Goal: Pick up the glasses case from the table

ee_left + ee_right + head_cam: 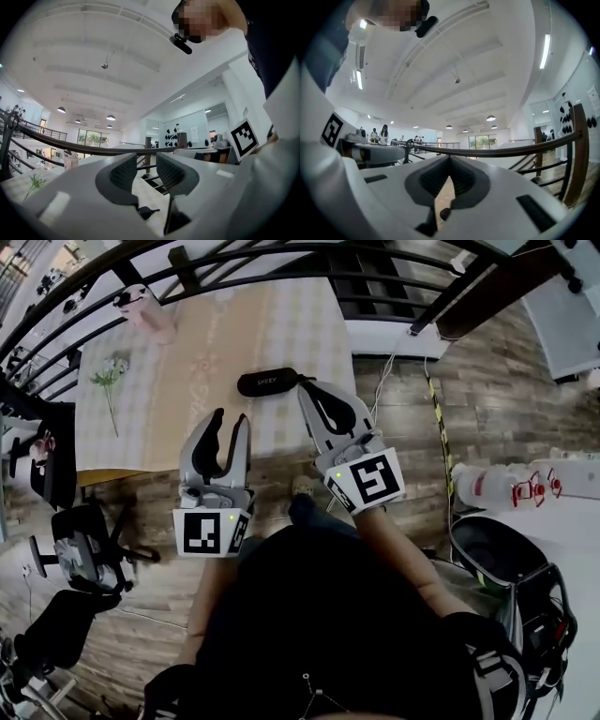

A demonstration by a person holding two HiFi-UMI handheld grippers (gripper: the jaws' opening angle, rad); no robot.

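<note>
Head view, glasses case (269,382): on the table (141,427), right of its middle, long axis running left to right across the picture.
Head view, right gripper (304,388): jaws drawn together at the tips, nothing in them; tips just beside the right end of the case, contact too fine to tell.
Head view, left gripper (232,420): jaws apart and empty; on the person's side of the case, tips short of it and a little left of its left end.
Head view, nearer hand: the right, by judgement; points at the case end-on, along the long axis and not across it.
Left gripper view, left gripper (146,161): pads parted with a clear gap, only pale tabletop showing through; case not in view.
Right gripper view, right gripper (450,160): tips touching, a narrow wedge of tan surface below them, nothing clamped; case not in view.
Coming move, judgement: calls for parted jaws set across the short width of the case from the near side. Right gripper closest, but closed and at the end. Left gripper parted and pointing roughly square to the long axis.
</note>
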